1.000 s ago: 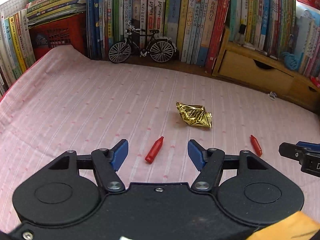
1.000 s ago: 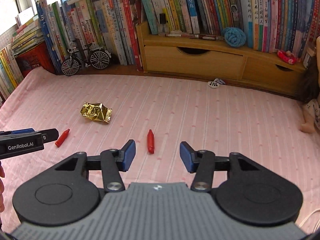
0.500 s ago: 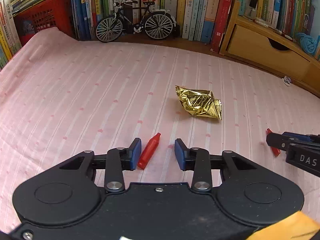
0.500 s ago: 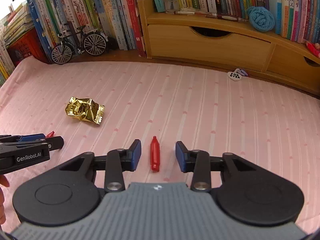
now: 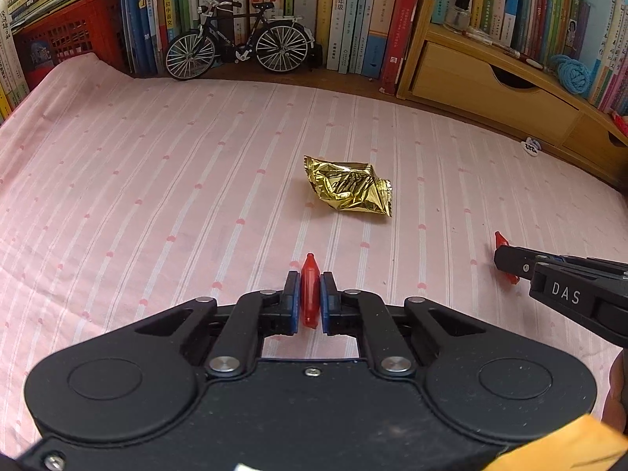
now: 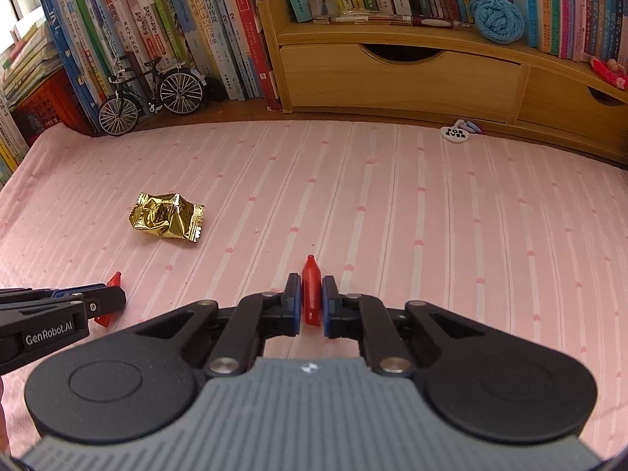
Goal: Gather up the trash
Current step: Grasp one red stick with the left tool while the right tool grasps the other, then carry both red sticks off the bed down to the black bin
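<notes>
Two small red bottle-shaped wrappers lie on the pink striped cloth (image 5: 157,196). My left gripper (image 5: 310,282) is shut on one red piece (image 5: 309,294), whose tip pokes out past the blue pads. My right gripper (image 6: 311,284) is shut on the other red piece (image 6: 312,294). In the left wrist view the right gripper (image 5: 510,265) enters from the right with its red piece (image 5: 500,240) showing. In the right wrist view the left gripper (image 6: 106,298) enters from the left. A crumpled gold foil wrapper (image 5: 349,190) (image 6: 167,221) lies on the cloth ahead, between both grippers.
A row of upright books (image 5: 345,11) and a model bicycle (image 5: 235,45) stand at the back. A wooden drawer unit (image 6: 400,74) with blue yarn (image 6: 496,19) is at back right. A red crate (image 5: 66,43) sits far left. A small heart tag (image 6: 455,133) lies near the drawers.
Both grippers came down and forward over the red pieces and closed on them; a second ago both stood open with the pieces lying loose on the cloth.
</notes>
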Motion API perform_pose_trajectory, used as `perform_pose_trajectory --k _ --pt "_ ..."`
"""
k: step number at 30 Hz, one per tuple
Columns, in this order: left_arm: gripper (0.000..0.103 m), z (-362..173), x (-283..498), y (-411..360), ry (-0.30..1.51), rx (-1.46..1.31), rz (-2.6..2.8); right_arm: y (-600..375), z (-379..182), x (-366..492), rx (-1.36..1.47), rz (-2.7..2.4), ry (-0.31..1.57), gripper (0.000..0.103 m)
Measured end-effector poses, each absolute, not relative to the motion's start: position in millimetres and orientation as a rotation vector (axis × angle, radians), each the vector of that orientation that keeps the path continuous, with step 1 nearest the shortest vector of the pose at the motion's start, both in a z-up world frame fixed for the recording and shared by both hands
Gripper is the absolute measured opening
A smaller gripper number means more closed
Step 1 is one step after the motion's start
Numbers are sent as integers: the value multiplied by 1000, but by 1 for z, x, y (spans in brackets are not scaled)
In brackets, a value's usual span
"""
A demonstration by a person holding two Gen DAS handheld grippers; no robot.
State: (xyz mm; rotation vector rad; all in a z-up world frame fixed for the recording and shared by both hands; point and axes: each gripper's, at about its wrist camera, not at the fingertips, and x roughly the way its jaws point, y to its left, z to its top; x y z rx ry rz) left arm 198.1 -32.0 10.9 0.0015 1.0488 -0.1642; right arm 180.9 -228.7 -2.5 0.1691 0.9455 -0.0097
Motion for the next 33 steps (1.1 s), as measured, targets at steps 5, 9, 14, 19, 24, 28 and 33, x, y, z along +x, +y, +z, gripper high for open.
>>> perform_pose_trajectory --k 5,9,14,19,24,28,33 --pt "9 24 190 -29 1036 -12 -149 -231 7 174 183 -15 931 14" --pt "9 40 179 -24 1017 -32 -139 -231 19 165 191 -18 914 14" --pt "9 64 156 -16 979 -49 -135 -228 38 144 191 -17 884 14" --pt "9 86 119 -3 947 -69 -139 -220 55 112 180 -13 859 14" --pt "9 103 72 17 928 -90 -153 -205 69 69 168 -17 842 14" --pt "9 111 27 37 911 -97 -172 -186 83 27 154 -19 821 14" --pt "9 123 -40 71 877 -95 -200 -155 100 -33 137 -26 785 14"
